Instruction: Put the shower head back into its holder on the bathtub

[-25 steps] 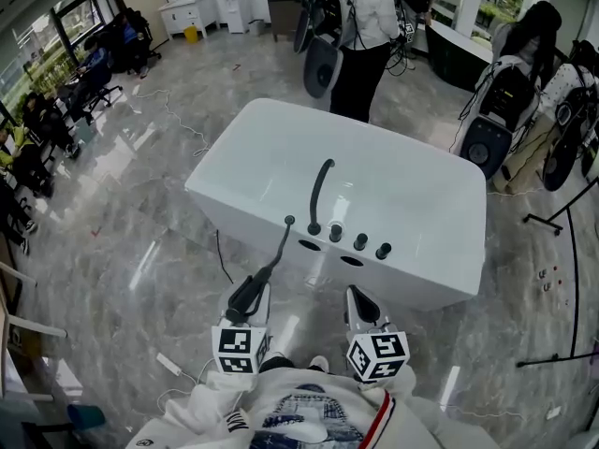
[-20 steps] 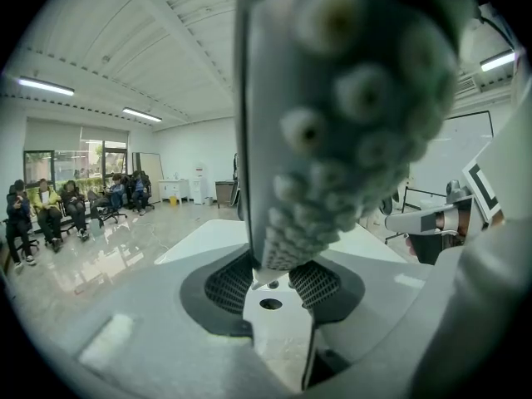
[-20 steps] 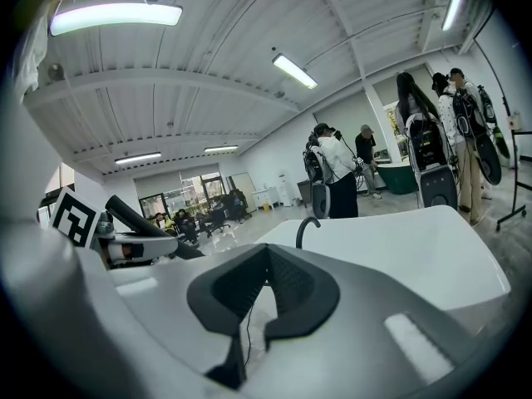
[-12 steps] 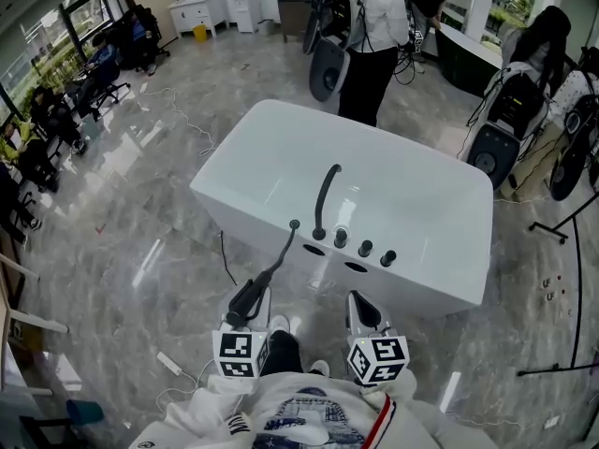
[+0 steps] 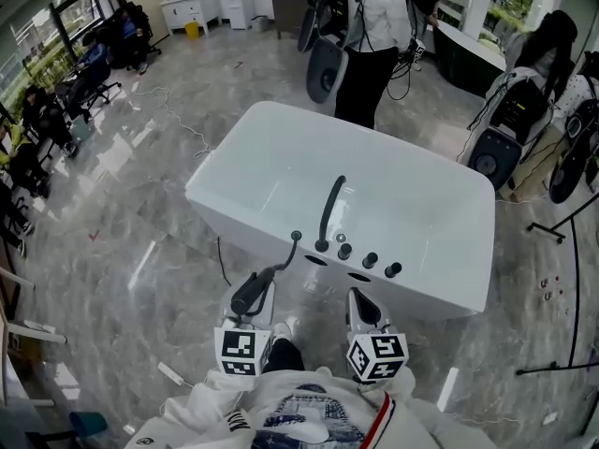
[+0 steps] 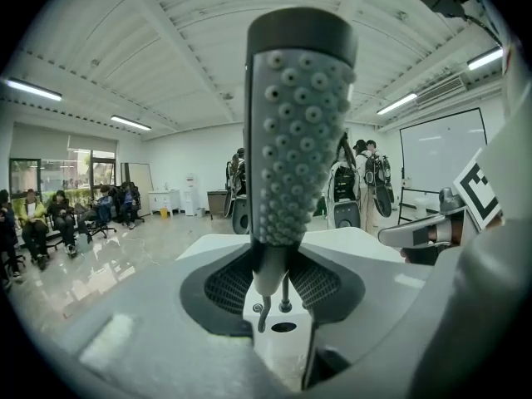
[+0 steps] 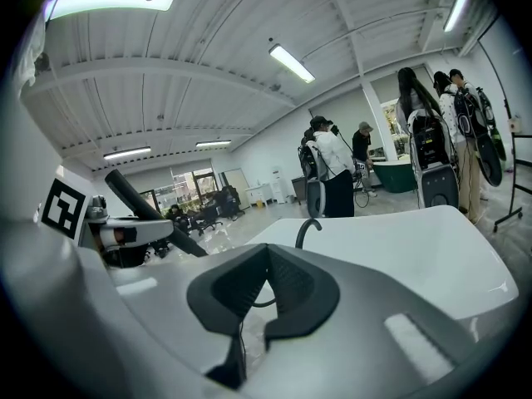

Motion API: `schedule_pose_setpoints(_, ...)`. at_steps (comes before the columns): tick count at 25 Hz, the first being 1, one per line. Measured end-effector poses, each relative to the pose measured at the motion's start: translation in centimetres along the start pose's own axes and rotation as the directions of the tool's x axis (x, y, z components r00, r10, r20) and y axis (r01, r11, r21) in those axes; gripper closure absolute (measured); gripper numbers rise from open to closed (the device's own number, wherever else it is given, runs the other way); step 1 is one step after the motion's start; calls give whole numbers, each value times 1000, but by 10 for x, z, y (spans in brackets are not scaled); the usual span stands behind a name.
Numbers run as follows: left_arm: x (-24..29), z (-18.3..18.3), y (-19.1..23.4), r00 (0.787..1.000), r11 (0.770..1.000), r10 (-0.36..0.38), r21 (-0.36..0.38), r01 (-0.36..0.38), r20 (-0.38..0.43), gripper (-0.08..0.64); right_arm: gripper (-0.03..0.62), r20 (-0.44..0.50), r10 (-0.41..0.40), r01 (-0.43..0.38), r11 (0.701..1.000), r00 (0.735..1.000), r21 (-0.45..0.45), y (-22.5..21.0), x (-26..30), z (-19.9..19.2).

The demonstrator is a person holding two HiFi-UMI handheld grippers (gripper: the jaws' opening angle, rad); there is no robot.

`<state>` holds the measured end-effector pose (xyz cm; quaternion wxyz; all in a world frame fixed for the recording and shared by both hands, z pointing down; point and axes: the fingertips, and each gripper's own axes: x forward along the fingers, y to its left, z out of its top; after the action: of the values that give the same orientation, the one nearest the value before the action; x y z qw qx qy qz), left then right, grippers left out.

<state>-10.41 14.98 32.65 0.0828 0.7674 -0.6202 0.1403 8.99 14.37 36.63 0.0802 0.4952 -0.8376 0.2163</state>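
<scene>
nearest the camera were the person's white sleeves [image 5: 281, 410]. just ahead of them were the two marker cubes, one on the left gripper [image 5: 249, 309] and one on the right gripper [image 5: 361, 309]. both grippers were held side by side over the glossy grey marble floor [image 5: 122, 251], just short of the tub.

the left gripper [image 6: 279, 283] had its jaws spread and clamped on the dark shower head [image 6: 299, 131]. the pads gripped it low on the neck, and its studded spray face stood upright and filled the middle of the left gripper view. from the head view the shower head [image 5: 255, 288] lay along the gripper. its slim handle [image 5: 283, 258] slanted up and forward, and its far tip sat over the near rim of the white bathtub [image 5: 440, 283], close to a dark oval opening [image 5: 315, 259] in that rim. i could not tell whether the tip touched the rim.

the right gripper [image 7: 266, 256] held nothing, and its two dark pads met at their tips.

on the near rim stood a curved black faucet spout [image 5: 329, 209], arching over the basin. to its right were three round black knobs [image 5: 370, 260] in a row, with a second oval opening [image 5: 358, 276] below them.

beyond the far side of the tub a person in a white top and black trousers [image 5: 372, 36] stood by dark equipment. more people [image 5: 37, 129] sat along the windows at far left.
</scene>
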Motion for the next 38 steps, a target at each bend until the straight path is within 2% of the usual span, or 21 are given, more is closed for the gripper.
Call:
schedule_pose_setpoints(11,38,45,28,997,998,-55,33,53,61,420,586,6,-44,44,999,999,8,3,43,25)
schedule_pose_setpoints(18,57,57,43,992,995,-95,41,92,78,420,586,37,-77,77,997,996,-1,9,62,44)
schedule_pose_setpoints(38,107,39,86,970,971,-240,32,239,43,420,586,51,-208,208,978,977,-2,27,117,56)
